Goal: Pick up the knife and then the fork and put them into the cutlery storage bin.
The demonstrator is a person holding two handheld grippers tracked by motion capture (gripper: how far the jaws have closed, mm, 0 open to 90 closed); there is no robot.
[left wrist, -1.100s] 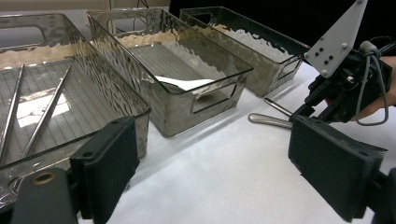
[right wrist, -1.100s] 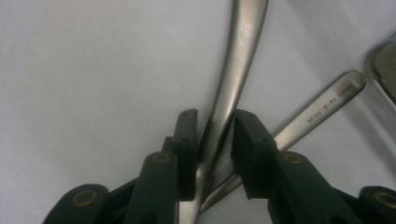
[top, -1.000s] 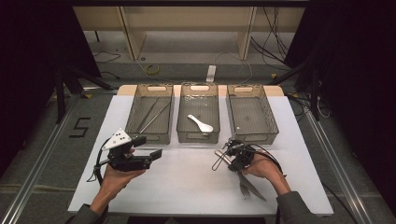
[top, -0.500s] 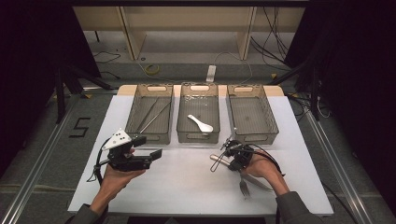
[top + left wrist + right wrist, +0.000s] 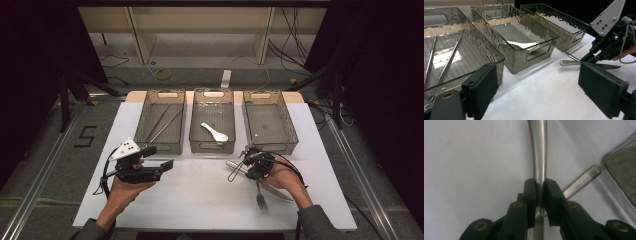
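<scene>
The left gripper [image 5: 167, 164] is black, with a grey three-cornered plate on top dotted with small holes. Its fingers [image 5: 602, 88] are flat black pads. A black cable loops from the right gripper [image 5: 539, 195], which has brass-ringed screw holes. The person wears grey-green sleeves [image 5: 320, 225].

— Inspector: State of your right black two-jaw gripper [image 5: 248, 161]?
— Jaws just closed and clamped tight; my hand [image 5: 285, 175] holds it low.
— The left black gripper [image 5: 161, 159]?
— Jaws wide apart, held level.
</scene>
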